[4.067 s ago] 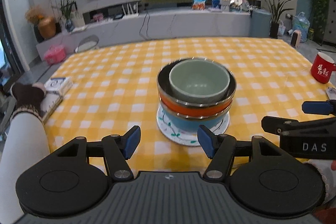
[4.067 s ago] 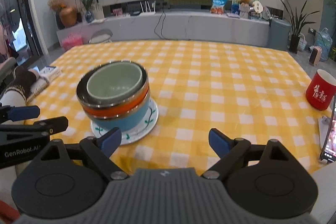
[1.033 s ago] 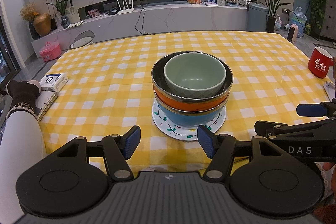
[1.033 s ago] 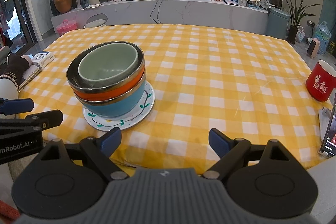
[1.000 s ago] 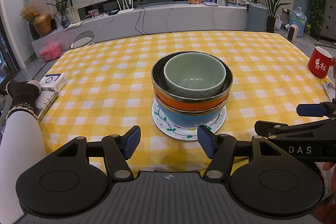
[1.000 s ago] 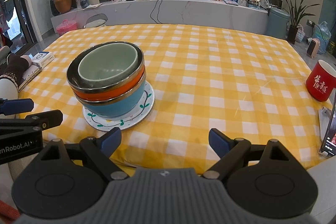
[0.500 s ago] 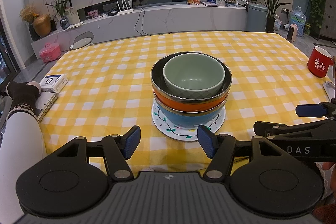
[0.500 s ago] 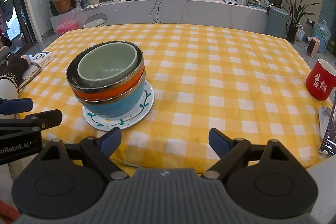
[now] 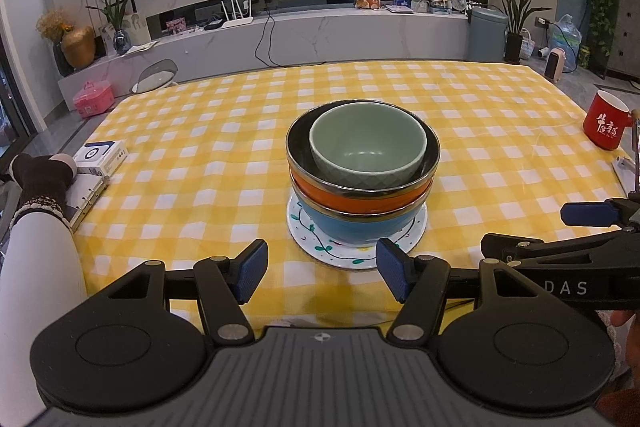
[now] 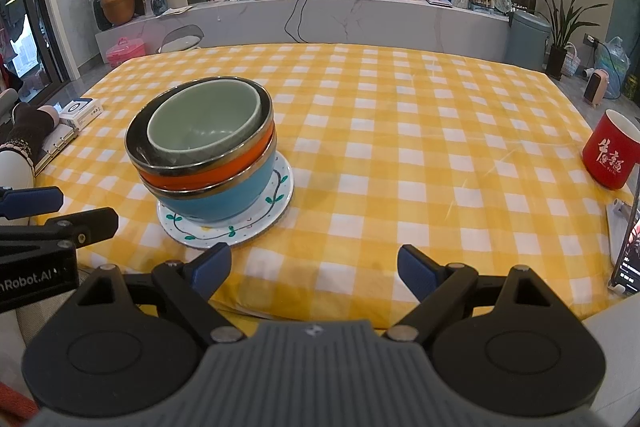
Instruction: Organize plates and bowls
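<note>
Left wrist view: at far left a small white box (image 9: 101, 155) and a ring binder (image 9: 82, 197) on the yellow checked tablecloth (image 9: 200, 163). At centre, a stack standing upright, mouths up: pale green bowl (image 9: 368, 147) nested in orange bowl (image 9: 340, 191), nested in blue bowl (image 9: 340, 229), all on a white plate (image 9: 304, 227) with a painted vine. Just short of the plate's near rim, left gripper (image 9: 319, 269) spread wide, holding nothing, touching nothing. At far right a red mug (image 9: 606, 126) near the table edge, well apart from the stack.

Right wrist view: same stack at left, green bowl (image 10: 204, 121) leaning against the far-right side of the orange bowl (image 10: 200, 181), blue bowl (image 10: 224, 199) below, plate (image 10: 240, 223) underneath. Right gripper (image 10: 314, 268) spread wide and empty, over bare cloth just right of the plate. Mug (image 10: 610, 155) at far right.
</note>
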